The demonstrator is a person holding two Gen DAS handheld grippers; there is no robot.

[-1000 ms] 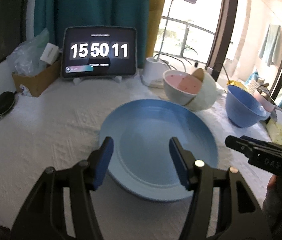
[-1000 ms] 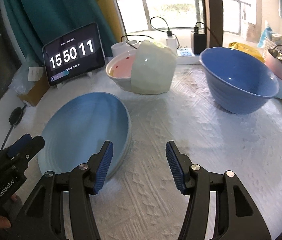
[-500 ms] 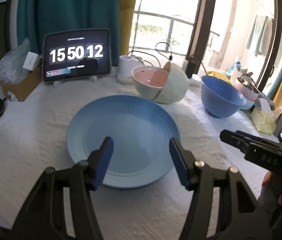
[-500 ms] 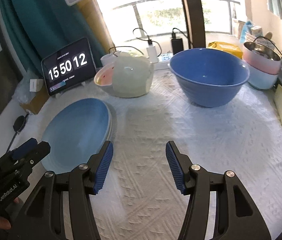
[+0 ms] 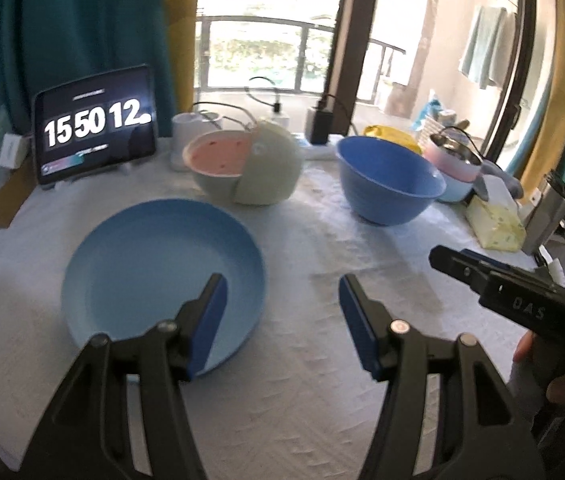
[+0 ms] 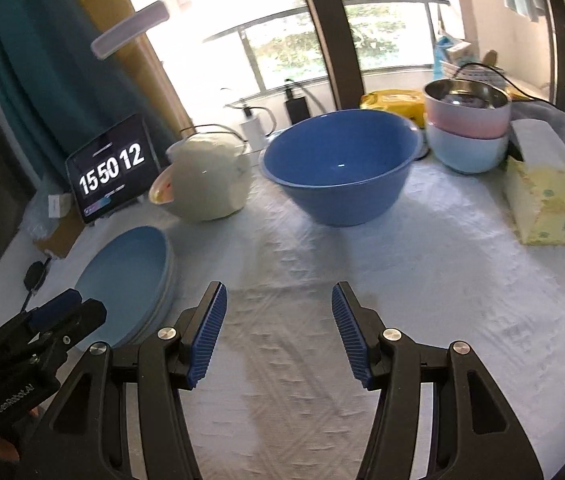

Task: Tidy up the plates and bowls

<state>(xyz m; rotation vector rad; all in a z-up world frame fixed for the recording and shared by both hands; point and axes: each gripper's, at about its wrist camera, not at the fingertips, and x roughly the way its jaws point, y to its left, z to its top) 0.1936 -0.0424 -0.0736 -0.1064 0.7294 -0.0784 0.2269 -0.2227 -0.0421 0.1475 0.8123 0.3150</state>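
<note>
Both views are pulling back and swinging right, so the blue plate [image 5: 162,272] is now sitting left of centre on the table [image 5: 306,400], near the left hand-held gripper [image 5: 280,320], which is hanging wide open and empty. Farther right, the right hand-held gripper [image 6: 276,332] is gaping empty too, facing the big blue bowl [image 6: 340,168]; approaching its rim squarely, one finger inside, should be helping.

we have drawn both grippers back and swung them right: the left gripper [image 5: 282,320] no longer straddles the blue plate [image 5: 154,264], only its left finger overlapping it, and the right gripper [image 6: 278,332] now faces the blue bowl [image 6: 338,168].
</note>
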